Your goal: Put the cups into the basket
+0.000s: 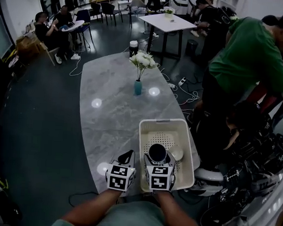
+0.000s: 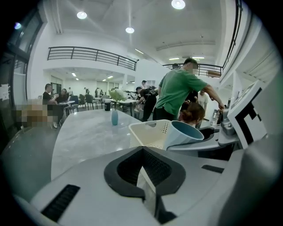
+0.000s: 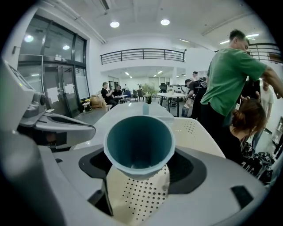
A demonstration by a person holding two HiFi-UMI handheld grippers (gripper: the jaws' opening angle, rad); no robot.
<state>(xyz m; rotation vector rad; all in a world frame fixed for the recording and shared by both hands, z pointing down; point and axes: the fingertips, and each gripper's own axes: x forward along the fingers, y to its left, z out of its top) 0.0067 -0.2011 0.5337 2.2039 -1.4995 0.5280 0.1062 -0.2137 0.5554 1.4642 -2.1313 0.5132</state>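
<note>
Right now the right hand-held gripper (image 1: 157, 160), jaws clamped on the blue cup (image 3: 139, 143), hangs over the white basket (image 1: 142, 134) at the bench's (image 1: 113, 108) near end, so to my eye it ought to lower the cup close to the basket floor, clear of the white cup (image 1: 176, 153), before letting go, while the left hand-held gripper (image 2: 143, 176) sits closed and empty alongside.

A grey marbled worktop (image 1: 112, 113) is running up the middle of the frame. A blue vase (image 1: 138, 87) is standing near its centre, holding white flowers (image 1: 142, 60). At upper right a person in a green shirt (image 1: 247, 54) is bending forward. At upper left, seated people (image 1: 50, 29) are gathering, and a white table (image 1: 166, 23) is standing at top centre.
</note>
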